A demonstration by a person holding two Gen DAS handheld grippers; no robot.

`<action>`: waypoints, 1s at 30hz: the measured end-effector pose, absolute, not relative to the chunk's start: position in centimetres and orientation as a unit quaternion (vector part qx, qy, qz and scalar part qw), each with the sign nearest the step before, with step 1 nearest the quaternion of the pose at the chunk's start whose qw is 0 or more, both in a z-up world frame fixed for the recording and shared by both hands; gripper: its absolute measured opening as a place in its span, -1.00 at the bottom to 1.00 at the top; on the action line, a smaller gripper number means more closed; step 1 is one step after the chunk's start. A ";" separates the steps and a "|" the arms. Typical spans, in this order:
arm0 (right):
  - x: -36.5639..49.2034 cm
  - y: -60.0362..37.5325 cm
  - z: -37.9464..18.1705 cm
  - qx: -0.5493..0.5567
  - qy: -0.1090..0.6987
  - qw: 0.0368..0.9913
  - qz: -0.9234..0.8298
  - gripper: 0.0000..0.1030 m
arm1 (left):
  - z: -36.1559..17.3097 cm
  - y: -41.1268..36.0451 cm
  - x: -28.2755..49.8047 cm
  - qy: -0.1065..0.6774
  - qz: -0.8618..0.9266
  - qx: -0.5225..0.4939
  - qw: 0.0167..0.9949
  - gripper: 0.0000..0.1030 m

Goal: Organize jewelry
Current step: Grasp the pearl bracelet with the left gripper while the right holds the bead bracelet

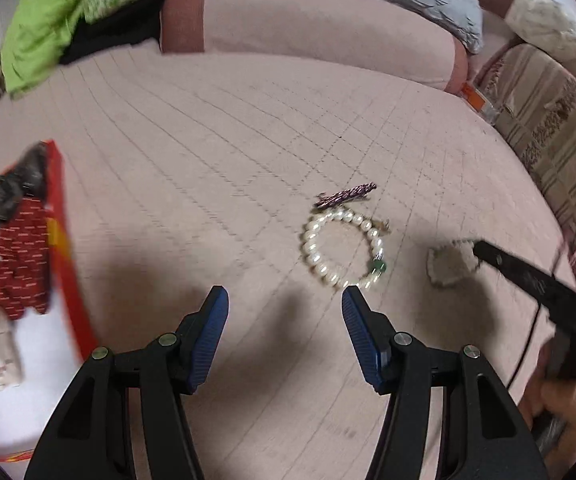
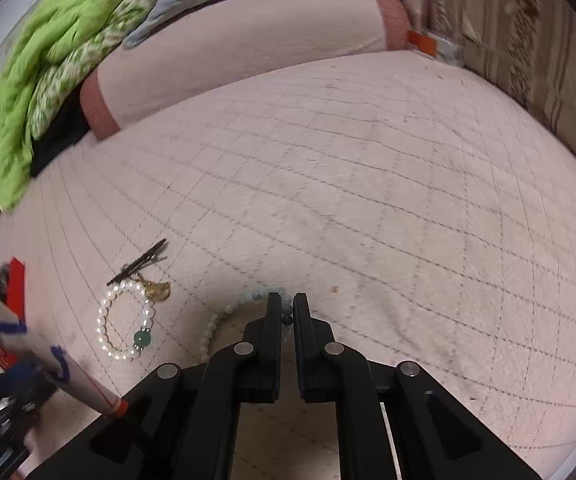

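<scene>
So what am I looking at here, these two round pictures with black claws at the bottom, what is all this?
Each picture comes from a camera on a hand-held gripper, looking along its two fingers. In the left-hand view, the left gripper is open and empty above a pink quilted bed cover. On it lie a pearl bracelet with one green bead and a dark hair clip; a red box sits at the left. In the right-hand view, the right gripper is shut on a pale green bead bracelet.
</scene>
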State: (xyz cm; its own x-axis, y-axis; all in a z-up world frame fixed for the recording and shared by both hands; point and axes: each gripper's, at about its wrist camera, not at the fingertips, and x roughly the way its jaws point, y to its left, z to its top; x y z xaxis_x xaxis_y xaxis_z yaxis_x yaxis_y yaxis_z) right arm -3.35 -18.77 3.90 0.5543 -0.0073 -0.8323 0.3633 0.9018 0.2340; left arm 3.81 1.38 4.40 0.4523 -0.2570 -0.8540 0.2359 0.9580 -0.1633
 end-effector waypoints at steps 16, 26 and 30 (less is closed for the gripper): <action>-3.8 -20.3 4.4 0.238 0.441 0.864 -0.052 -0.88 | 0.6 -3.3 6.6 0.518 -0.135 0.054 0.843 0.50; -3.8 -20.1 4.6 0.240 0.435 0.867 -0.046 -0.88 | 0.1 -4.2 5.5 0.484 -0.131 0.075 0.862 0.49; -3.9 -20.0 4.7 0.241 0.433 0.868 -0.046 -0.88 | 0.8 -2.5 5.0 0.463 -0.118 0.058 0.876 -0.82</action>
State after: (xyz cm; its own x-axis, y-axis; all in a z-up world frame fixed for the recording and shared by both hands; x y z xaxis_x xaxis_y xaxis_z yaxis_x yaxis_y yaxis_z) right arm -3.91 -19.95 4.71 0.6216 0.1287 -0.7727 0.2875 0.8801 0.3779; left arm 5.01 -2.48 0.77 0.5432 -0.1520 -0.8257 0.2602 0.9655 -0.0066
